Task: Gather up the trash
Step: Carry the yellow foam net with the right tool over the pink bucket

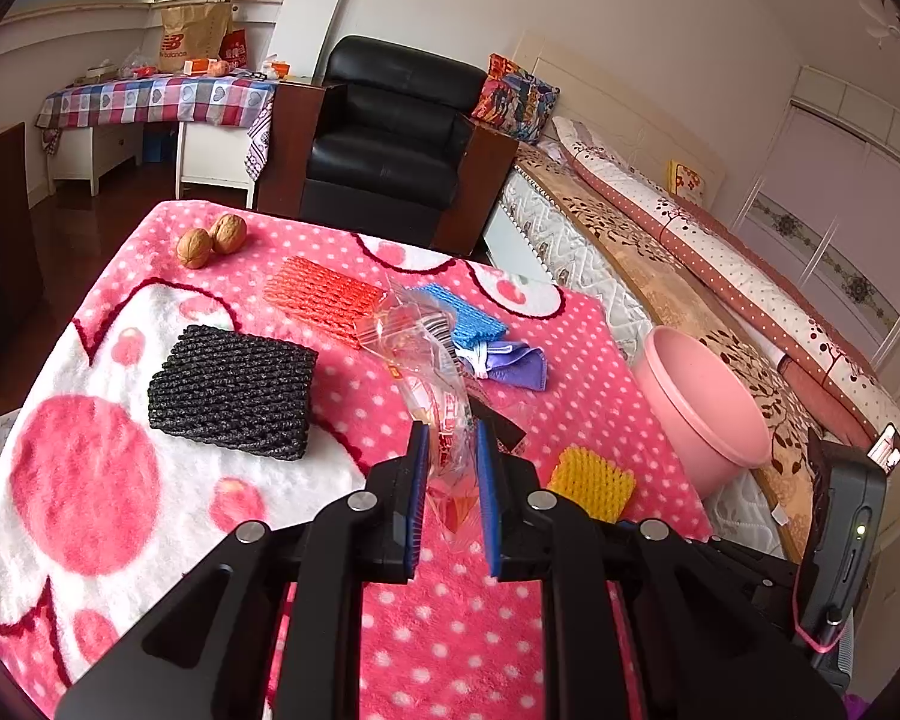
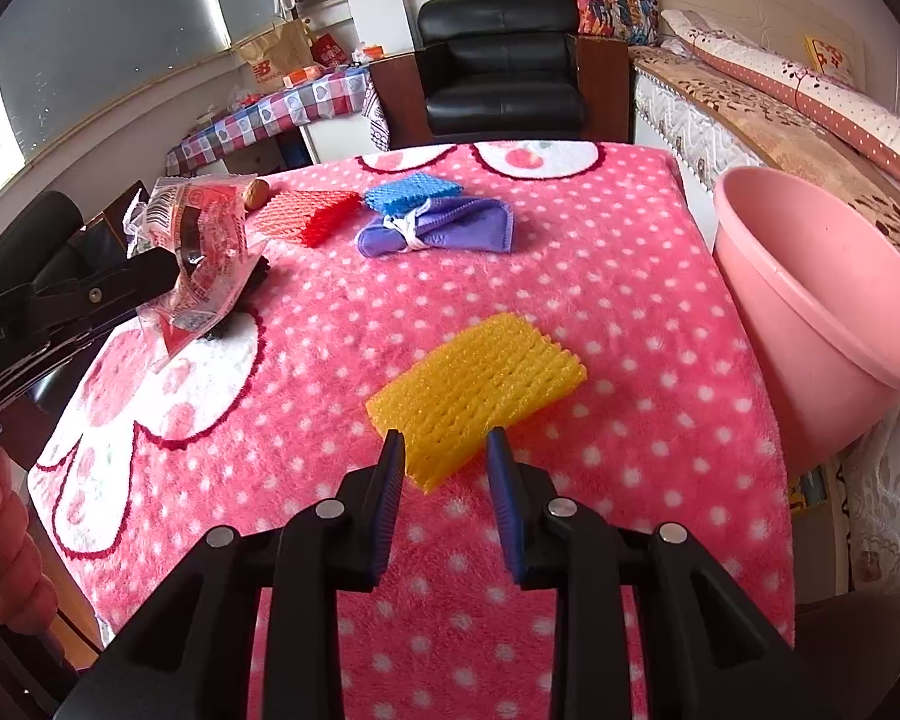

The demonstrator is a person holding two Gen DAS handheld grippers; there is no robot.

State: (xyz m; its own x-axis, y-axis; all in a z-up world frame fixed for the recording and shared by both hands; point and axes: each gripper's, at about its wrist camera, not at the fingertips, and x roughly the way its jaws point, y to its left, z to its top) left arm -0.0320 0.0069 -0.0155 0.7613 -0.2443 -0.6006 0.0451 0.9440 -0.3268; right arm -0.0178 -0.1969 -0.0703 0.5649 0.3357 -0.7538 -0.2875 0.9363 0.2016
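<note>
left gripper (image 1: 453, 462) clamped a clear wrapper (image 1: 432, 372); right gripper (image 2: 445, 468) stood open, pads astride the near corner of the yellow foam net (image 2: 480, 387) beside the pink basin (image 2: 810, 300), needing deeper reach before pinching.

Brown paper bag (image 1: 195, 36): "new balance" with NB logo. Left gripper (image 2: 168, 276) body: partial "obot.AI".

Left hand-held gripper (image 1: 453, 438) angled downward, jaws clamped on clear plastic wrapper (image 1: 432, 372); right hand-held gripper (image 2: 444, 447) tilted down, jaws apart, gripping nothing.
</note>
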